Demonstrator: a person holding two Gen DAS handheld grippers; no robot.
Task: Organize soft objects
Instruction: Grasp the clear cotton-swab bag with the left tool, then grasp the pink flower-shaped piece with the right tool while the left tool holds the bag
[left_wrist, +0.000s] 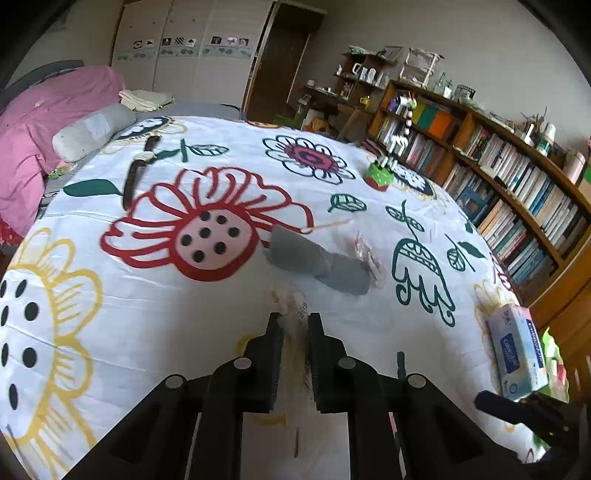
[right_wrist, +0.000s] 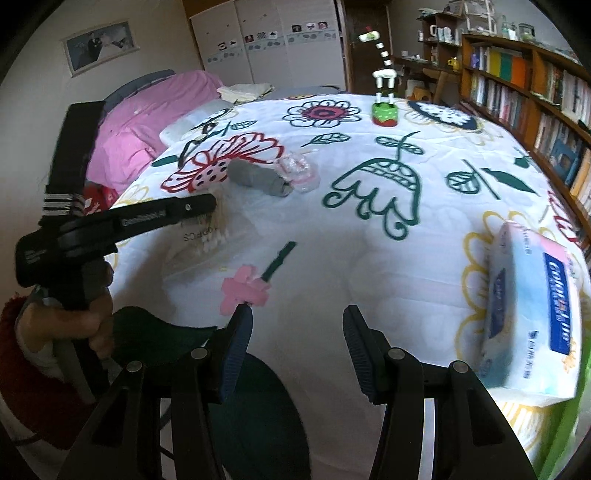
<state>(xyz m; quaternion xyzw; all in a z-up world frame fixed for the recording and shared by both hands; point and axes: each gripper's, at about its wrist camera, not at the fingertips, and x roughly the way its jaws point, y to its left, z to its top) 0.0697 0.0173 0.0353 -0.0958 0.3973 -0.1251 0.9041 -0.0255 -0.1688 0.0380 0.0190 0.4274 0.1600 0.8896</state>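
My left gripper (left_wrist: 295, 321) is shut on a clear bag of cotton swabs (left_wrist: 294, 343) low over the flowered bedspread (left_wrist: 147, 332); from the right wrist view the bag (right_wrist: 210, 236) hangs under that gripper (right_wrist: 210, 205). A grey sock (left_wrist: 317, 264) lies ahead of it, with a small clear pink packet (left_wrist: 365, 254) at its right end. Both show in the right wrist view, sock (right_wrist: 255, 177) and packet (right_wrist: 299, 170). My right gripper (right_wrist: 297, 317) is open and empty above the bedspread, left of a tissue pack (right_wrist: 532, 317).
A toy giraffe on a green base (right_wrist: 384, 110) stands far on the bed. A watch (left_wrist: 138, 166) lies far left. The tissue pack (left_wrist: 517, 354) sits at the bed's right edge by the bookshelf (left_wrist: 517, 192). Pink bedding (left_wrist: 44, 122) and a bolster (left_wrist: 92, 129) are at the head.
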